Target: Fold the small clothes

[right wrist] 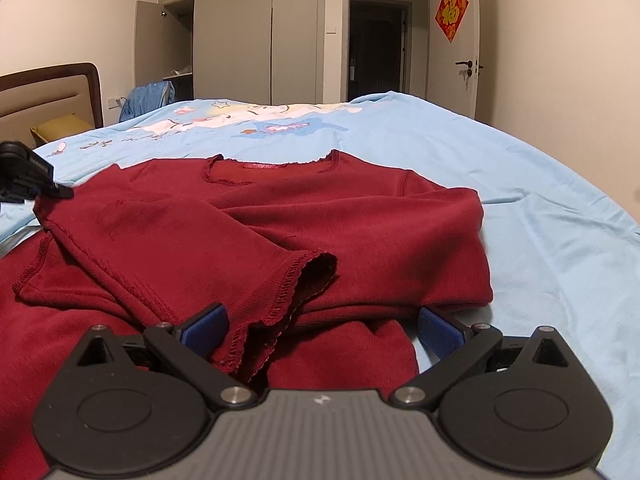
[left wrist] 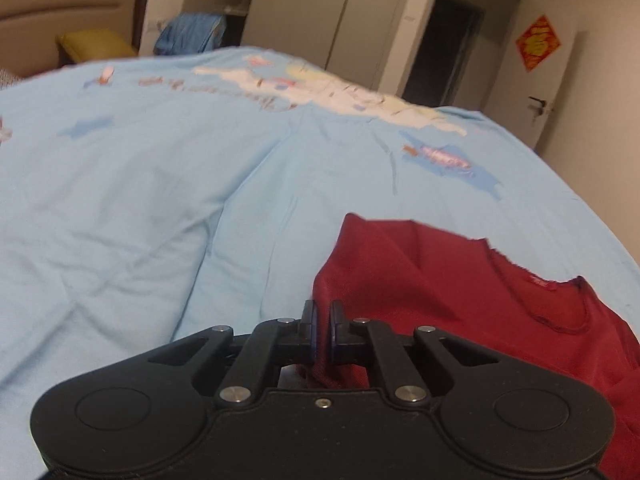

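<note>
The top (right wrist: 320, 216) is dark red knit with long sleeves, a scalloped neckline at its far edge and a small red label inside the collar. It lies on the bed (right wrist: 540, 200), over a light blue cover printed with cartoon figures. One sleeve (right wrist: 192, 248) is folded across the chest from the left, its frilled cuff (right wrist: 296, 280) gaping open near the middle of the near edge. The right shoulder and sleeve are doubled back on themselves, making a thick rounded fold at the right side.

In the right wrist view the left claw (right wrist: 60, 192) appears as a black shape at the far left, touching the top's left edge. Its own camera shows the left claw (left wrist: 322, 334) nearly closed, with a fold of red cloth (left wrist: 320, 364) pinched between the two pads; the rest of the top (left wrist: 460, 288) spreads away to its right.

The right claw (right wrist: 320, 328) is wide open and holds nothing. Its blue pads stand either side of the top's near edge, the left pad (right wrist: 204, 324) just beside the cuff and the right pad (right wrist: 440, 330) under the folded right edge, so the cloth lies between them.

Far off, the wardrobe (right wrist: 176, 40) stands with one door ajar; something pale lies on a shelf inside, too small to tell what.
</note>
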